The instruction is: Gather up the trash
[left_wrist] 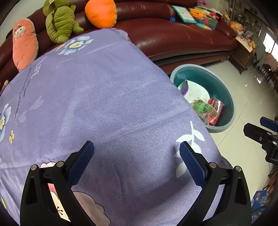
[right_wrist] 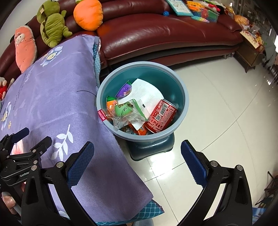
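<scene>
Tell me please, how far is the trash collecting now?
Mostly done, it seems. The bin already holds a red can, a green wrapper, a purple packet and white paper. Nothing is in hand: the left gripper and right gripper are both open and empty. No trash shows on the visible part of the purple cloth.

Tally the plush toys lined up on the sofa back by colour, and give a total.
Pink plush: 1
Green plush: 1
Orange plush: 1
Total: 3
</scene>
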Tool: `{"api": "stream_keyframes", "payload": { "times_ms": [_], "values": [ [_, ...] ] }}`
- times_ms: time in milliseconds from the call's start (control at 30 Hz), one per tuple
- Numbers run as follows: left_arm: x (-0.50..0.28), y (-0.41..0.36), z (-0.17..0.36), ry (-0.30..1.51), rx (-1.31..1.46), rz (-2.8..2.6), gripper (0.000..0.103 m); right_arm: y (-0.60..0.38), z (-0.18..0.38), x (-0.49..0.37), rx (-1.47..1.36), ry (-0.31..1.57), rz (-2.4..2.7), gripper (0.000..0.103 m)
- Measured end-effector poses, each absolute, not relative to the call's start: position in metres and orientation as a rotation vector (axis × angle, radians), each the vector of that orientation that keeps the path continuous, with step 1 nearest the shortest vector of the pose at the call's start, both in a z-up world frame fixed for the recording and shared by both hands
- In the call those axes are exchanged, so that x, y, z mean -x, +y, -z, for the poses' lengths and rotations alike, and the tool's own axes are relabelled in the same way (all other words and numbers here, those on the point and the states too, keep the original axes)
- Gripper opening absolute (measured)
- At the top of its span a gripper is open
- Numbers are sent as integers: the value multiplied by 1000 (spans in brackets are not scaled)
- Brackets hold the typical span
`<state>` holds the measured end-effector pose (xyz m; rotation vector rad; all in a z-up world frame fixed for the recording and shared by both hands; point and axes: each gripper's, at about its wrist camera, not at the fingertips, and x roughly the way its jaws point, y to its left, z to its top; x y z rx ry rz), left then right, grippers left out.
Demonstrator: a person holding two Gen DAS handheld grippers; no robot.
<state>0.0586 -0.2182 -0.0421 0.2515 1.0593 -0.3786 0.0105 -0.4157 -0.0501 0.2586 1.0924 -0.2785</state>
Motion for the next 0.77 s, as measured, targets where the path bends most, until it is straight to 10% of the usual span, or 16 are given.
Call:
{"api": "stream_keyframes", "payload": {
  "times_ms": [767],
  "values": [
    [-50, -201, 25, 1037, -198, 395, 99, -399, 23, 2, -207, 1052, 319, 96]
  ]
}}
